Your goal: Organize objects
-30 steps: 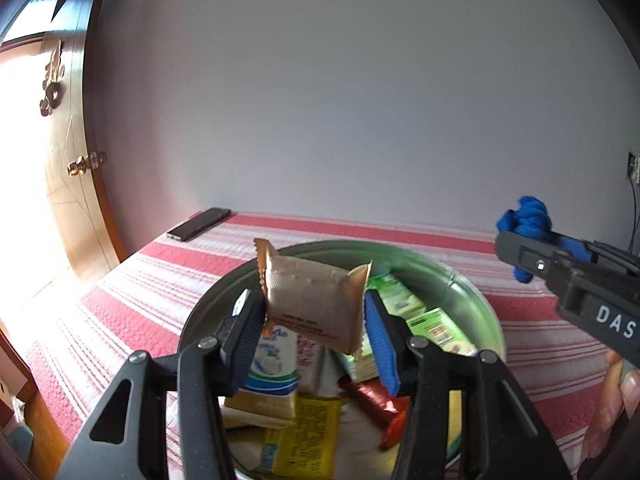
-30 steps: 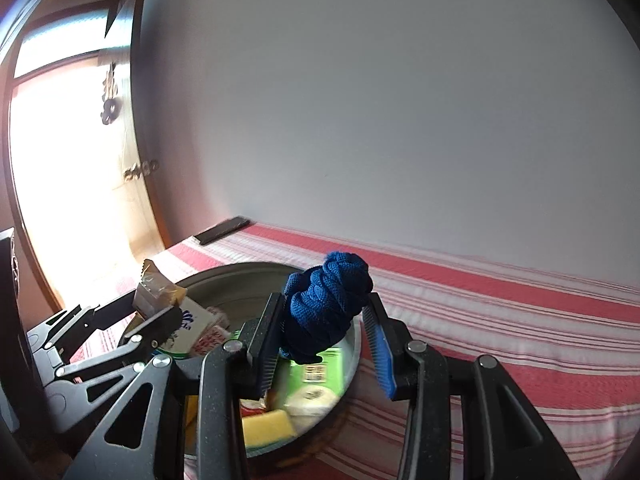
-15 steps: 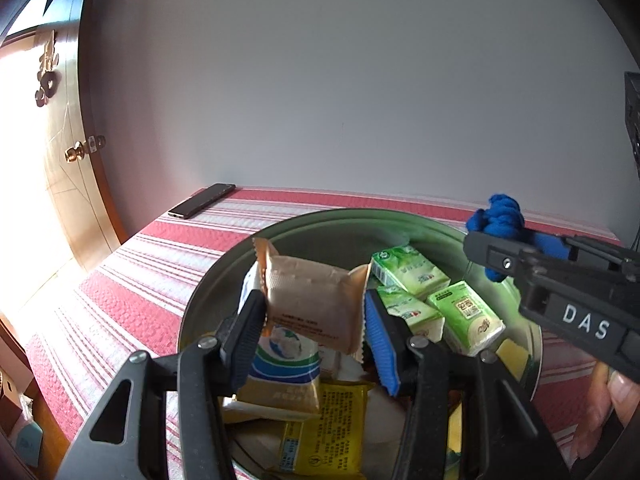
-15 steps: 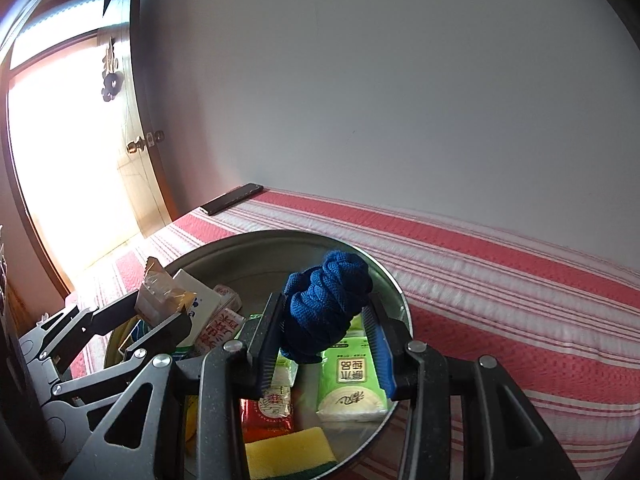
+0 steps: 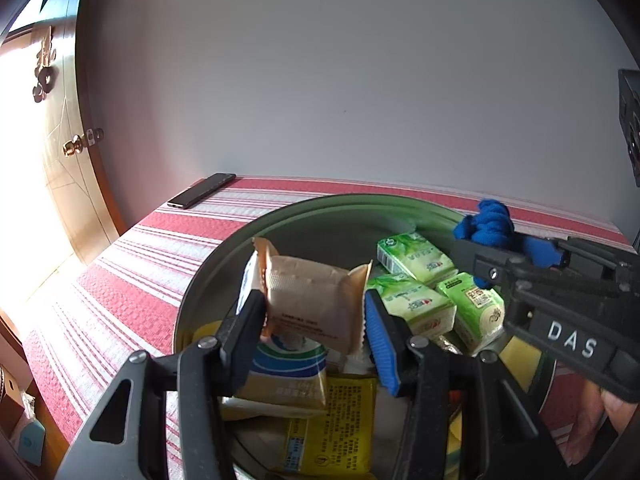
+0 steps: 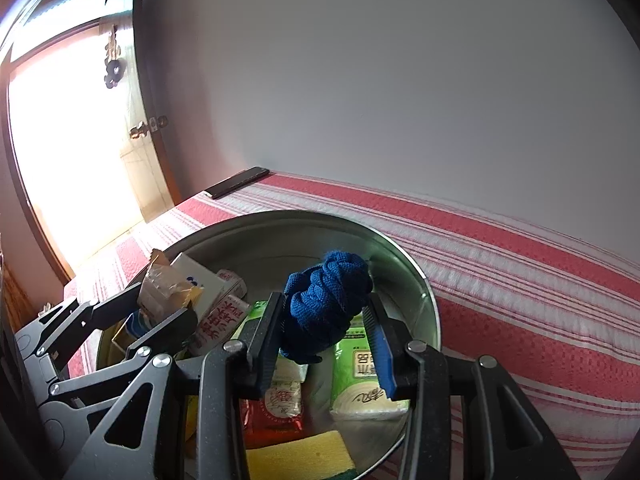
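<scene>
Right wrist view: your right tool (image 6: 328, 320), jaws easing apart, has the knotted blue cord bundle (image 6: 326, 304) between them over the round metal basin (image 6: 430, 300), ready for dropping, while your left tool (image 5: 316, 314) pinches a tan snack packet (image 5: 310, 304) above the same basin.

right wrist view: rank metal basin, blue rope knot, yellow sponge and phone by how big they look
1. metal basin
2. blue rope knot, close to the camera, so it looks inflated
3. yellow sponge, partly hidden
4. phone, farthest away
</scene>
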Demonstrator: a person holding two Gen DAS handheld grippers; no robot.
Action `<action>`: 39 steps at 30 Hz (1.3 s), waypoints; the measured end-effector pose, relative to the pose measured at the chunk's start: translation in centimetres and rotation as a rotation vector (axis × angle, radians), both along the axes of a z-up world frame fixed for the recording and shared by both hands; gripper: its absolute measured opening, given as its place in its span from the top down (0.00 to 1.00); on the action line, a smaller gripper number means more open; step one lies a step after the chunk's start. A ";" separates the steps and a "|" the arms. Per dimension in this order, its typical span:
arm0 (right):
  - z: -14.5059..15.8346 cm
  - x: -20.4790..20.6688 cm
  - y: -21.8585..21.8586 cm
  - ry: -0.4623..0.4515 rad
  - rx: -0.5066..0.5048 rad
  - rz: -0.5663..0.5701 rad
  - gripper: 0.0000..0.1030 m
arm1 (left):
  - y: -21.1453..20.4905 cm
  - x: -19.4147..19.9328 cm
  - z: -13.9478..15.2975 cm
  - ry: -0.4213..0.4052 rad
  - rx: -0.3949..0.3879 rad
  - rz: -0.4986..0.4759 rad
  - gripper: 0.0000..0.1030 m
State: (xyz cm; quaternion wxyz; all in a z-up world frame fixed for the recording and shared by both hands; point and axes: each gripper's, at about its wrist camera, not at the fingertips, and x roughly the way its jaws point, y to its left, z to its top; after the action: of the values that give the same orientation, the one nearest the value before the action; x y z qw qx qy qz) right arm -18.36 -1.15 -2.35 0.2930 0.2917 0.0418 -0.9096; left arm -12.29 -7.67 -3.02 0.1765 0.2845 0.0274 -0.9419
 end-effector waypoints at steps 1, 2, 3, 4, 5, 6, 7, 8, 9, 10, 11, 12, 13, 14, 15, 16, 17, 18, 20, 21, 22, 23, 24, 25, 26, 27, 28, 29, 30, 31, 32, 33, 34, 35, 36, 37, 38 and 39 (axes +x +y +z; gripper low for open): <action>0.0 0.1 0.0 0.005 0.004 -0.007 0.52 | 0.0 0.0 0.0 0.000 0.000 0.001 0.49; 0.1 0.3 0.1 0.012 0.003 -0.018 0.49 | -0.1 0.1 -0.1 -0.001 0.002 0.002 0.47; 0.2 0.4 0.2 0.016 -0.005 -0.021 0.42 | -0.1 0.1 -0.1 -0.001 0.003 0.001 0.43; 0.4 0.6 0.5 0.021 -0.017 -0.024 0.37 | -0.1 0.2 -0.1 0.002 0.005 0.001 0.40; 0.6 0.9 0.8 0.030 -0.033 -0.029 0.36 | -0.2 0.3 -0.1 0.002 0.007 -0.001 0.38; 0.8 1.1 1.1 0.036 -0.042 -0.037 0.36 | -0.2 0.5 0.0 0.006 0.008 -0.002 0.35; 1.0 1.3 1.5 0.040 -0.050 -0.045 0.35 | -0.2 0.7 0.1 0.011 0.007 -0.004 0.33; 1.2 1.5 1.8 0.043 -0.062 -0.052 0.35 | -0.2 0.8 0.2 0.014 0.008 -0.005 0.31; 1.4 1.8 2.2 0.043 -0.077 -0.059 0.35 | -0.2 1.2 0.4 0.021 0.010 -0.006 0.25; 1.6 2.0 2.6 0.044 -0.089 -0.064 0.35 | -0.1 1.4 0.6 0.028 0.009 -0.004 0.17; 1.7 2.2 2.8 0.045 -0.094 -0.067 0.35 | -0.1 1.8 0.8 0.038 0.004 -0.001 0.13; 1.9 2.5 2.9 0.048 -0.097 -0.066 0.35 | -0.1 2.1 1.0 0.048 -0.002 0.002 0.10; 2.0 2.8 3.0 0.054 -0.097 -0.063 0.35 | 0.0 2.5 1.3 0.058 -0.007 0.003 0.09; 2.2 3.2 3.0 0.064 -0.096 -0.060 0.35 | 0.0 2.7 1.5 0.064 -0.008 0.000 0.08; 2.4 3.5 3.0 0.072 -0.094 -0.058 0.35 | 0.0 3.0 1.8 0.071 -0.010 -0.001 0.06; 2.5 3.8 2.9 0.079 -0.090 -0.059 0.35 | 0.0 3.3 2.1 0.078 -0.015 0.002 0.02; 2.7 4.1 2.8 0.087 -0.084 -0.062 0.35 | 0.0 3.6 2.3 0.085 -0.019 0.007 0.01; 2.9 4.4 2.7 0.096 -0.079 -0.064 0.34 | 0.0 3.9 2.6 0.092 -0.025 0.012 0.00; 3.3 5.0 2.7 0.110 -0.075 -0.066 0.31 | -0.2 4.3 2.9 0.095 -0.032 0.024 0.00; 3.5 5.3 2.6 0.118 -0.072 -0.070 0.27 | -0.3 4.5 3.1 0.096 -0.035 0.033 0.00; 3.6 5.5 2.7 0.126 -0.071 -0.072 0.24 | -0.5 4.7 3.2 0.097 -0.036 0.042 0.00; 3.8 5.8 2.7 0.133 -0.072 -0.072 0.24 | -0.6 4.9 3.3 0.097 -0.035 0.043 0.00; 4.0 6.0 2.7 0.139 -0.073 -0.069 0.24 | -0.9 5.2 3.4 0.095 -0.035 0.047 0.00; 4.1 6.2 2.7 0.141 -0.072 -0.070 0.24 | -1.0 5.3 3.5 0.093 -0.036 0.054 0.00; 4.2 6.3 2.8 0.141 -0.071 -0.072 0.24 | -1.2 5.4 3.6 0.091 -0.038 0.065 0.00; 4.3 6.4 2.8 0.141 -0.070 -0.074 0.24 | -1.5 5.6 3.6 0.089 -0.039 0.075 0.00; 4.4 6.5 2.8 0.141 -0.071 -0.073 0.24 | -1.8 5.7 3.6 0.087 -0.037 0.083 0.00; 4.4 6.6 2.7 0.140 -0.072 -0.072 0.24 | -2.1 5.9 3.7 0.084 -0.033 0.089 0.00; 4.4 6.7 2.7 0.140 -0.073 -0.071 0.24 | -2.2 6.0 3.7 0.083 -0.030 0.094 0.00; 4.4 6.7 2.7 0.138 -0.074 -0.068 0.24 | -2.6 6.2 3.8 0.082 -0.026 0.102 0.00; 4.3 6.7 2.6 0.135 -0.074 -0.065 0.24 | -2.7 6.4 3.9 0.083 -0.025 0.108 0.00; 4.2 6.8 2.5 0.133 -0.073 -0.063 0.24 | -3.0 6.7 4.0 0.086 -0.023 0.112 0.00; 4.1 6.9 2.4 0.130 -0.072 -0.060 0.24 | -3.1 6.8 4.1 0.087 -0.022 0.114 0.00; 4.0 6.9 2.4 0.128 -0.071 -0.057 0.24 | -3.3 6.9 4.2 0.090 -0.023 0.118 0.00; 3.9 7.0 2.2 0.125 -0.069 -0.053 0.24 | -3.4 7.1 4.2 0.093 -0.024 0.120 0.00; 3.8 7.1 2.1 0.124 -0.067 -0.049 0.24 | -3.5 7.1 4.3 0.094 -0.024 0.121 0.00; 3.8 7.2 2.0 0.123 -0.064 -0.043 0.24 | -3.6 7.2 4.3 0.094 -0.023 0.120 0.00; 3.8 7.2 1.9 0.124 -0.061 -0.040 0.24 | -3.7 7.2 4.3 0.094 -0.023 0.122 0.00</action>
State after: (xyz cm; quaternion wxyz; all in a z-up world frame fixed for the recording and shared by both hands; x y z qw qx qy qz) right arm -11.12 0.71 1.40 0.2803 0.2267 0.0264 -0.9324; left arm -5.06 -11.32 1.26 0.2355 0.2356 0.0421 -0.9419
